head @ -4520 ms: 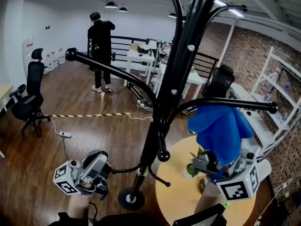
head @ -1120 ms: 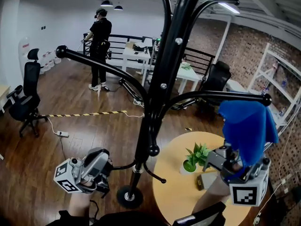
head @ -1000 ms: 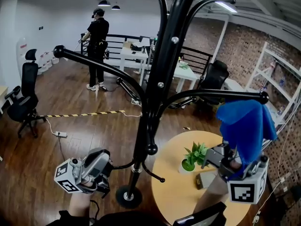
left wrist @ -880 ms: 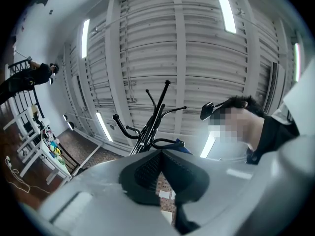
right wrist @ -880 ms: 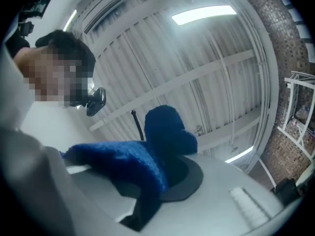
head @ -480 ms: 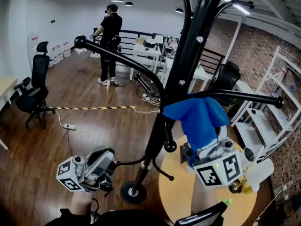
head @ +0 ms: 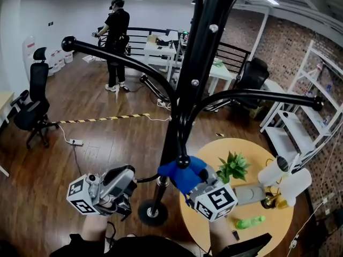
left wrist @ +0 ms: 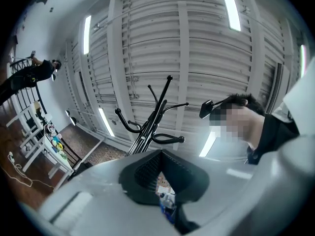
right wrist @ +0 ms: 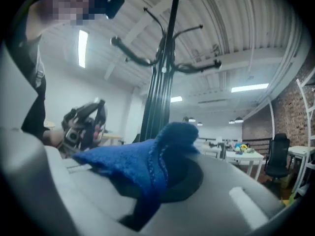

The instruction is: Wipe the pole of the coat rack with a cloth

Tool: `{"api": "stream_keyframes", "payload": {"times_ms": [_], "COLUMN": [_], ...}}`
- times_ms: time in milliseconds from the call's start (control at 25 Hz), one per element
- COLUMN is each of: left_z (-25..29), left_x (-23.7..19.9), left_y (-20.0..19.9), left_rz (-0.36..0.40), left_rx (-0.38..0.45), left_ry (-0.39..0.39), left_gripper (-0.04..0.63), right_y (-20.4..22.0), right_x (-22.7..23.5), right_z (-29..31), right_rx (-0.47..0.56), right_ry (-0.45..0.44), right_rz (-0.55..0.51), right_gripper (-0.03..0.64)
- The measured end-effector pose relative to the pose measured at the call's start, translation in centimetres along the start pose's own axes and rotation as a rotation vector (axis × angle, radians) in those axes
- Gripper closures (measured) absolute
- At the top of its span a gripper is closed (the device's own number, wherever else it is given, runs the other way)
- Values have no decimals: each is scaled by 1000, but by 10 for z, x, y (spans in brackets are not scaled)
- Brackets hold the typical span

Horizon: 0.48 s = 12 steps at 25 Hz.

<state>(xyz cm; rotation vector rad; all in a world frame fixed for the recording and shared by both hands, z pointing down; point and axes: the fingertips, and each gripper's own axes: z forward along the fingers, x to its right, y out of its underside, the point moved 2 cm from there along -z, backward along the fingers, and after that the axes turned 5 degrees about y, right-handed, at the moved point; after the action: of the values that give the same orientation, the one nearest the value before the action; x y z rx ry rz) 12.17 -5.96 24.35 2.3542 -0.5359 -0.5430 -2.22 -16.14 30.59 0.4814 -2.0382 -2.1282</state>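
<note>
Two grippers are at work on the coat rack. The right gripper [head: 199, 193], low and centre-right in the head view, is clenched on the blue cloth [head: 179, 176]. In the right gripper view the cloth is bunched over both jaws and hides the pads. The cloth sits against the lower part of the black pole [head: 185, 111], just above the round base [head: 153, 213]. This placement suits a stroke along the shaft, with fabric rather than jaw metal facing the pole.

The left gripper [head: 126, 189], at lower left, meets the end of a curved lower hook [head: 146, 179]. In the left gripper view its jaws are drawn nearly together, with a dark shape low in the narrow gap. This is judged to be that hook, held to steady the rack against the wiping push.

Obstructions:
- A ball-tipped short hook [head: 183, 161] hangs directly above the cloth and will probably interrupt an upward stroke.
- Long arms branch off higher up, one toward upper left [head: 123, 63] and one toward the right [head: 257, 95].
- The round table [head: 214, 151] stands just beside the base. It carries a potted plant [head: 234, 167] and a green bottle [head: 248, 222], which limits room on that side.

Well apart, at upper left, are a standing person [head: 117, 33], an office chair [head: 31, 108] and striped floor tape [head: 102, 119].
</note>
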Motion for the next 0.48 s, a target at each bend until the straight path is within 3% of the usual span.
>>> {"api": "stream_keyframes", "payload": {"times_ms": [160,240,360,480], "left_z": [9,14,19,19], "left_x": [-6,-10,-15,-17], "left_y": [8,14,21,24], "left_rz": [-43,-64,-89,-100], "left_rx": [-4,-9,-17,-12], "left_ry": [30,44,60,63], "left_gripper": [595,595,595,595], "right_y": [87,110,110,103], "right_x": [-18,-23,-11,-6], "right_z": [2,-8,-35,-58], "right_rx": [-345,-454,-495,-487], "right_ry": [-59,-79,-30,-52], "right_rz": [-90,-100,-86,-21], "right_gripper": [595,597,597,595]}}
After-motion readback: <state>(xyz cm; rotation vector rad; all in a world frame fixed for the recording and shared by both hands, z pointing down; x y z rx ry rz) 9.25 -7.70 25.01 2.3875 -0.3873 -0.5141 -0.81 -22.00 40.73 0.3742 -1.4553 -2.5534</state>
